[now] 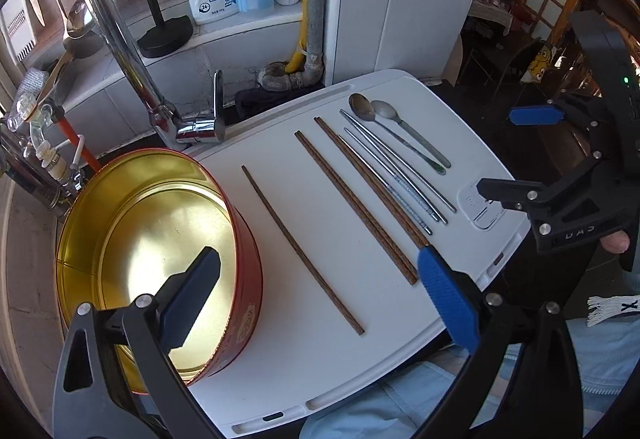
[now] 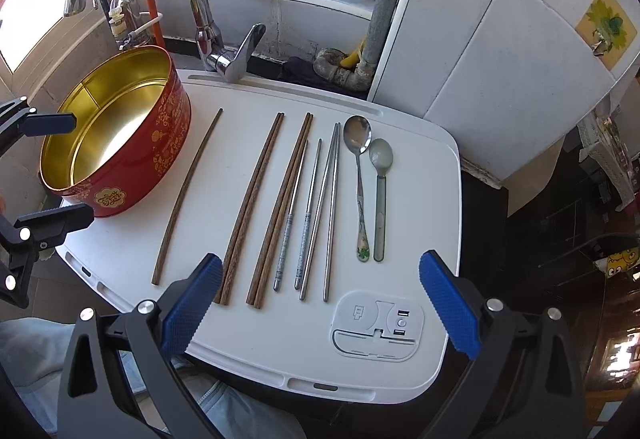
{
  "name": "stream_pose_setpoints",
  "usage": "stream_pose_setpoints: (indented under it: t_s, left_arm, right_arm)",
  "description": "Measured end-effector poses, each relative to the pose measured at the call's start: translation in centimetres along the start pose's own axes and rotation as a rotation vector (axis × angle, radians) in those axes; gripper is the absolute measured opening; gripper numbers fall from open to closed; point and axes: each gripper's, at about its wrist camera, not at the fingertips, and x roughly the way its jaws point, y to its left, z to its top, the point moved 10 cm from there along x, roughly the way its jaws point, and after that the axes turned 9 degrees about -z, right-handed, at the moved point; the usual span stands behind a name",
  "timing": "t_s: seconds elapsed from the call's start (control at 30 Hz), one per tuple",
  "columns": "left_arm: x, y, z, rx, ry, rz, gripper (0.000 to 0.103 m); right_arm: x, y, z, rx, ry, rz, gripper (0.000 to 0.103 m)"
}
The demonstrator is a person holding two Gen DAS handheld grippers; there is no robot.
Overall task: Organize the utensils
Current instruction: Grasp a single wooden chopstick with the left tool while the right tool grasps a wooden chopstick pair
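Seen first from the left wrist camera, the left gripper [image 1: 320, 279] fills the bottom of the frame with its jaws wide and holding nothing; its left finger hangs over the open red tin [image 1: 160, 259] at lower left, its right finger sits above the near ends of a wooden chopstick pair [image 1: 360, 203]. A single wooden chopstick [image 1: 300, 247] lies alone on the white tray [image 1: 360, 339], and metal chopsticks [image 1: 394, 167] and two spoons [image 1: 396, 133] lie toward the upper right. At the right edge the right gripper [image 1: 504, 155] also stands wide apart. From the right wrist camera, the right gripper [image 2: 320, 299] spans the bottom of the frame, wide and empty, above the near ends of the utensils, which lie side by side on the tray [image 2: 420, 199]. The tin [image 2: 120, 139] stands at centre left beside the left gripper [image 2: 68, 167].
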Motion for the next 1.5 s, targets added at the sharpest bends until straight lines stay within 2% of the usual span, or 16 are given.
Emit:
stream_pose_setpoints:
  t_s: [0.23, 0.4, 0.53, 0.57, 0.6, 0.63, 0.67, 0.7, 0.8, 0.83, 0.9, 1.0, 1.07, 1.3, 1.5]
  left_arm:
    - [1.3, -1.6, -0.4, -0.111, -0.020, -0.052, 0.096]
    - [2.8, -2.5, -1.6, -0.166, -0.020, -0.030, 0.093]
    - [4.5, -2.1, -2.4, -0.226, -0.010, -0.015, 0.092]
    - [5.0, -1.8, -2.5, -0.247, -0.011, -0.010, 0.087]
    - [5.4, -1.5, -2.5, -0.268, -0.008, -0.007, 0.076]
    - [5.9, -1.0, -2.8, -0.292, 0.000, -0.004, 0.068]
    - [6.5, -0.6, -3.0, -0.317, 0.013, -0.005, 0.056]
    - [7.0, -0.3, -3.2, -0.338, 0.025, -0.010, 0.053]
    - [8.2, 0.6, -3.8, -0.350, 0.043, 0.003, 0.053]
    - [8.4, 0.9, -4.0, -0.338, 0.045, 0.026, 0.053]
    - [8.7, 1.6, -4.0, -0.316, 0.040, 0.069, 0.053]
    - [9.1, 2.2, -3.8, -0.310, 0.037, 0.063, 0.053]
    - [9.6, 2.5, -3.9, -0.305, 0.047, 0.072, 0.053]
    - [10.4, 3.5, -4.0, -0.278, 0.052, 0.115, 0.053]
    - [11.5, 3.8, -4.9, -0.286, 0.076, 0.106, 0.053]
  right_arm:
    - [1.2, -0.6, 0.2, -0.055, -0.028, 0.081, 0.099]
    - [2.5, -0.7, 0.5, -0.101, -0.039, 0.113, 0.098]
    - [4.0, -0.9, 0.2, -0.111, -0.015, 0.139, 0.090]
    - [4.3, -0.8, 0.1, -0.110, -0.006, 0.147, 0.089]
    - [4.7, -0.8, 0.1, -0.109, 0.000, 0.155, 0.087]
    - [5.0, -0.7, 0.1, -0.107, 0.005, 0.161, 0.083]
    - [5.4, -0.5, 0.1, -0.107, 0.014, 0.167, 0.077]
    - [5.7, -0.2, 0.1, -0.104, 0.023, 0.177, 0.075]
    - [6.5, 0.8, 0.3, -0.094, 0.033, 0.206, 0.067]
    - [6.7, 1.3, 0.4, -0.088, 0.043, 0.218, 0.060]
    - [7.2, 2.3, 0.6, -0.063, 0.061, 0.249, 0.058]
    - [8.1, 4.1, 1.3, -0.069, 0.076, 0.266, 0.054]
    - [8.6, 5.3, 1.7, -0.080, 0.088, 0.281, 0.044]
    - [10.5, 8.3, 2.6, -0.086, 0.125, 0.308, 0.043]
    - [12.2, 10.2, 2.9, -0.120, 0.153, 0.256, 0.037]
